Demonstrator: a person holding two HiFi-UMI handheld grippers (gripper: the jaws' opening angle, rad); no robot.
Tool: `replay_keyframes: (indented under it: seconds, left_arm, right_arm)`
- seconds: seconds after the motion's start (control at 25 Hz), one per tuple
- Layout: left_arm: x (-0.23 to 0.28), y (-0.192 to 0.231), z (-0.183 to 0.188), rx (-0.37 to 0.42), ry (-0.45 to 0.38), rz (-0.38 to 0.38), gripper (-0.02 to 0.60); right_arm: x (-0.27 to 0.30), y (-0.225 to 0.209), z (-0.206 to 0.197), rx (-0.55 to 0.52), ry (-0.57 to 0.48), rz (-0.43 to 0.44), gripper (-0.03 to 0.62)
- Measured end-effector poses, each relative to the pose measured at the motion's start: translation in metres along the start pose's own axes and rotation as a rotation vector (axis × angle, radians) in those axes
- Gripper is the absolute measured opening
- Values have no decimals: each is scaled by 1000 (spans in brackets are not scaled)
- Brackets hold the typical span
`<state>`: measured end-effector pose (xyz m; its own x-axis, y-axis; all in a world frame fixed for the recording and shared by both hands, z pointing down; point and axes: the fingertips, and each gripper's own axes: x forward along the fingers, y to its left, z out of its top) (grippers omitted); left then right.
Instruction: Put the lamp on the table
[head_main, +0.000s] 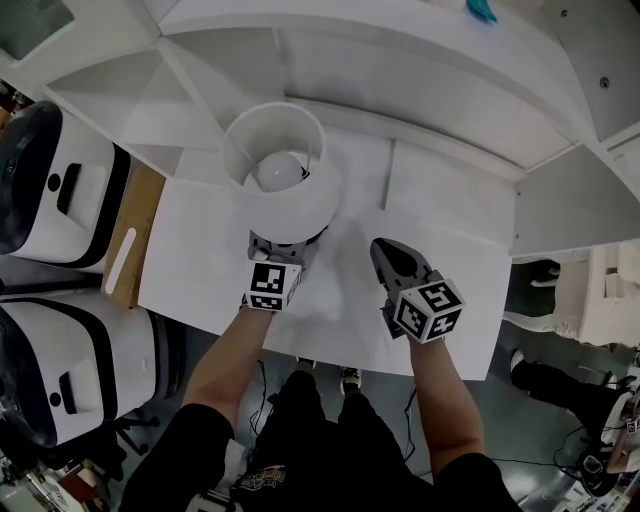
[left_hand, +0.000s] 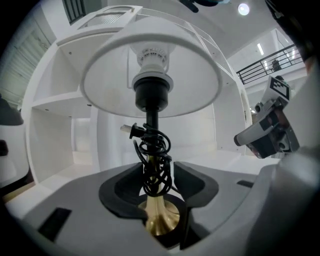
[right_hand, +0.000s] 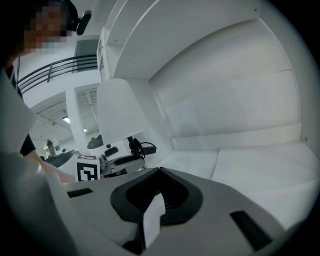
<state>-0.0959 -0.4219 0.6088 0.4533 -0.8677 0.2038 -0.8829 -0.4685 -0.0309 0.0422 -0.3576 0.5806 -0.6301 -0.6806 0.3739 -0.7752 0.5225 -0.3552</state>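
The lamp (head_main: 280, 165) stands upright at the back left of the white table (head_main: 195, 255), its white shade seen from above with the bulb inside. In the left gripper view its black stem (left_hand: 151, 125) carries a bundled black cord (left_hand: 154, 160) above a brass foot (left_hand: 160, 220). My left gripper (head_main: 288, 240) reaches under the shade; its jaws stand open on either side of the brass foot (left_hand: 159, 187), with a thin gap at each pad. My right gripper (head_main: 385, 252) hovers to the lamp's right, shut and empty (right_hand: 160, 170); it sees the lamp (right_hand: 122, 112) off to its left.
White shelving (head_main: 400, 60) rises directly behind the table, with a teal object (head_main: 482, 10) on top. Two white-and-black machines (head_main: 50, 180) and a wooden board (head_main: 130, 240) stand left of the table. The table's right half (head_main: 450, 220) is bare.
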Motion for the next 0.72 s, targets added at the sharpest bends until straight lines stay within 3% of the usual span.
replay_keyframes:
  seconds: [0.44, 0.6, 0.72]
  left_arm:
    - [-80, -22, -2, -64, 49, 131, 173]
    - [-113, -41, 4, -134, 96, 158, 22]
    - [-139, -60, 15, -169, 113, 155, 8]
  right_arm:
    - [-28, 19, 10, -41, -21, 82, 25]
    - [-41, 36, 14, -67, -26, 129, 25]
    - [-55, 50, 12, -79, -26, 167, 25]
